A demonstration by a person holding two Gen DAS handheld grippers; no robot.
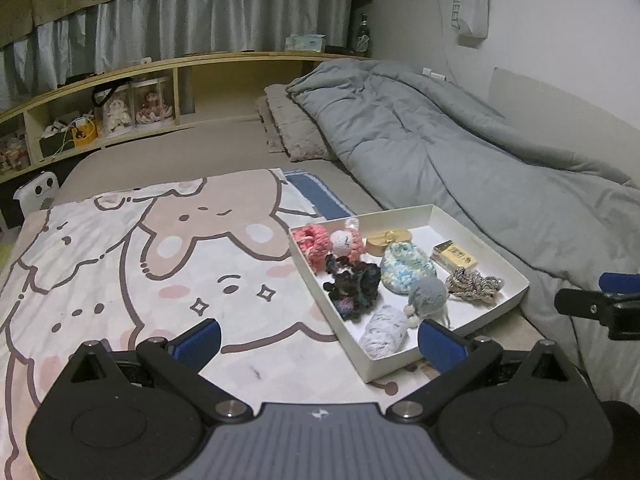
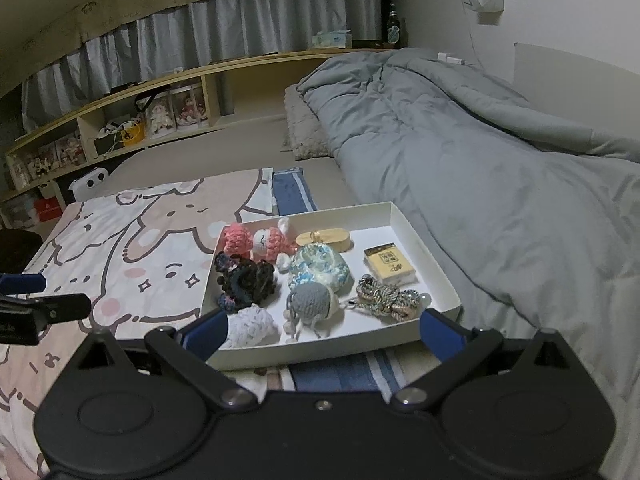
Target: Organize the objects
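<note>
White tray on bed at 2 o'clock from left gripper, fingers spread wide, empty. Right gripper also wide, empty, tray at 12 o'clock, just beyond tips. Inside: pink crochet piece, dark yarn bundle, yellow box, braided cord, grey crochet ball.

Both views are dim and flatly lit, with a cool grey cast and soft grain. Shadows are faint and diffuse. Fisheye distortion bends the shelf far ahead into an arc, and the corners vignette to black. No glare shows.
</note>
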